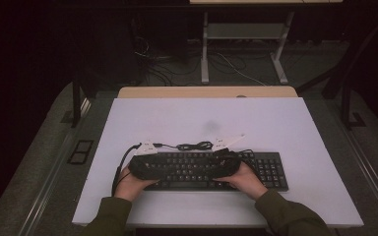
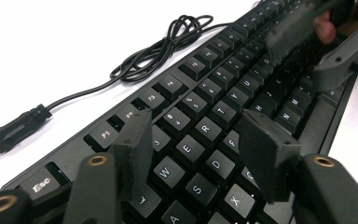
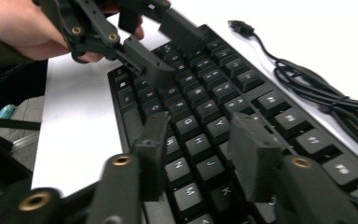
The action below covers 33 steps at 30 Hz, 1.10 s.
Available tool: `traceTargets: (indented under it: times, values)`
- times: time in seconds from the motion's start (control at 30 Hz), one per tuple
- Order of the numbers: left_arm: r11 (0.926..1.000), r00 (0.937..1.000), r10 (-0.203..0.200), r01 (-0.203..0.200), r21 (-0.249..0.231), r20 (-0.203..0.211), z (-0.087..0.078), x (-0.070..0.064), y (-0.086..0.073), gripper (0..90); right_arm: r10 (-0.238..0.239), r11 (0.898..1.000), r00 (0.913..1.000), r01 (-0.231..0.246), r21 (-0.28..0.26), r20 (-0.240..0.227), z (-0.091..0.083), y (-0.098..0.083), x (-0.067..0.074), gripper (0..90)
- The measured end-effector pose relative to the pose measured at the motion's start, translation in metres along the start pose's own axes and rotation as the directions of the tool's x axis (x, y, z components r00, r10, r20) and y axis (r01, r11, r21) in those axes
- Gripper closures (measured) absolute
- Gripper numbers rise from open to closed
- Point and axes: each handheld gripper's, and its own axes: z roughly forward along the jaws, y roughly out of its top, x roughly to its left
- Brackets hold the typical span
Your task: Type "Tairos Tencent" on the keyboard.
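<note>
A black keyboard (image 1: 270, 169) lies near the front of the white table top (image 1: 202, 115), with its coiled black cable (image 1: 194, 145) behind it. My left gripper (image 1: 165, 169) hovers over the left keys and my right gripper (image 1: 214, 169) over the middle keys, tips facing each other. In the left gripper view the jaws of my left gripper (image 2: 198, 126) stand apart above the keyboard's (image 2: 205, 100) letter rows, nothing between them. The right gripper (image 3: 200, 123) likewise stands open over the keyboard's (image 3: 200, 93) H and J keys. Each view shows the other gripper farther along the keyboard.
The cable (image 2: 168, 46) ends in a loose USB plug (image 2: 9, 133) on the table top left of the keyboard. A wooden desk edge (image 1: 206, 92) runs along the back. Beyond it stand white desk legs (image 1: 204, 54) and floor cables.
</note>
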Motion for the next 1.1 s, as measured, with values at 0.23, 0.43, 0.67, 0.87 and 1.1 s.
traceTargets:
  times: [0.23, 0.43, 0.67, 0.87, 1.1]
  values:
    - [1.0, 1.0, -0.005, 0.005, -0.002, -0.004, 0.001, 0.0, -0.001, 37.1, -0.024, 0.998, 0.9995, 0.025, 0.05, -0.019, 0.006, -0.001, 0.007, 74.7]
    - [1.0, 1.0, -0.005, 0.005, -0.001, -0.004, 0.002, -0.001, -0.002, 34.6, -0.046, 0.995, 0.9986, 0.048, 0.087, -0.028, 0.011, -0.002, 0.011, 86.2]
    - [1.0, 1.0, -0.005, 0.005, 0.001, -0.004, 0.002, -0.001, -0.002, 33.8, -0.061, 0.992, 0.9979, 0.063, 0.112, -0.022, 0.015, -0.003, 0.014, 89.2]
    - [0.9999, 0.9999, -0.01, 0.01, -0.003, -0.005, 0.003, -0.001, -0.002, 33.4, -0.062, 0.99, 0.998, 0.063, 0.123, -0.012, 0.017, -0.004, 0.013, 89.2]
    - [1.0, 1.0, -0.004, 0.004, 0.001, -0.007, 0.002, -0.001, -0.002, 33.2, -0.062, 0.988, 0.9981, 0.062, 0.138, -0.006, 0.019, -0.005, 0.012, 89.3]
